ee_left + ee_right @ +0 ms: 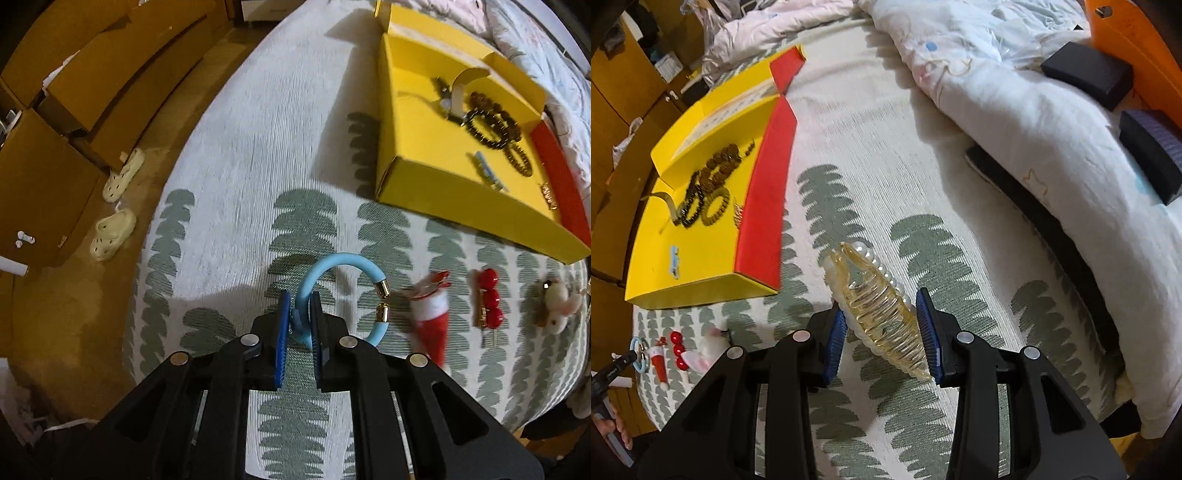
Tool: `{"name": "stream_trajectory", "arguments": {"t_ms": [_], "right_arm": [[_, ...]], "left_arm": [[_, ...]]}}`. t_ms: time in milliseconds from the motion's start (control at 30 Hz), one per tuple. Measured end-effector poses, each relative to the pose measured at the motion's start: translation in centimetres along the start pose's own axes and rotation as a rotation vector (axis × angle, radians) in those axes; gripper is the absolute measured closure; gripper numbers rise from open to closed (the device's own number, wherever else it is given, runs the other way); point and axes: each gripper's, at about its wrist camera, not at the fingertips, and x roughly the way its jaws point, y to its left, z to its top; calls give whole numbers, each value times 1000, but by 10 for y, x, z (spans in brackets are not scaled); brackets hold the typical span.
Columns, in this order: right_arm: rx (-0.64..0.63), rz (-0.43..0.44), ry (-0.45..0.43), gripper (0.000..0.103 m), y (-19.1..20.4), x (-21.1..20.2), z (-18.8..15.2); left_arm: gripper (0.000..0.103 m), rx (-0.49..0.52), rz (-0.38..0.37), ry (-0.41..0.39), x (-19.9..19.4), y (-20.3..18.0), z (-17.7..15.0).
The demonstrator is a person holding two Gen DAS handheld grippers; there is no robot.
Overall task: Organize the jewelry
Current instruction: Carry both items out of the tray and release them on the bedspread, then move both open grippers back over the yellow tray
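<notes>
Santa clip (430, 321) — motion-blurred

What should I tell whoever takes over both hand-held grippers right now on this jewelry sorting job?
Left hand-held gripper: shut on the light blue open bangle with gold end caps, above the leaf-print bedspread.
Right hand-held gripper: shut on the clear amber hair claw with pearls.
Done: dark beaded bracelets and a small blue clip lie in the yellow cardboard box.
Left: box both held pieces, then the red bead hair clip, red-and-white Santa hat clip and white plush charm on the bedspread.
</notes>
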Motion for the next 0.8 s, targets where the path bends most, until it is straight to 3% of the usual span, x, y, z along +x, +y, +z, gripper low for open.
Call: {"name": "stream_trajectory", "arguments": {"t_ms": [433,500,533,567,600,633,800], "right_arm": [[-4,-36,38,63,-5,20,1],[-21,-46,43,60,-2,21,1],[-29,-61,50,58,0,22,1],[-33,-68,53,55,0,22,1],[-34,-71,53,49,1,22,1],[-36,-76,50,46,1,20,1],[-43,-88,8,27,5,5,6]], "left_arm": [[90,-18,31,22,20,-1,7],[84,-23,44,26,21,0,7],[71,-22,53,25,21,0,7],[50,-24,58,22,20,0,8],[40,-26,64,16,18,0,7],[35,-29,64,1,14,0,7],[35,-29,78,-58,-3,-1,8]]}}
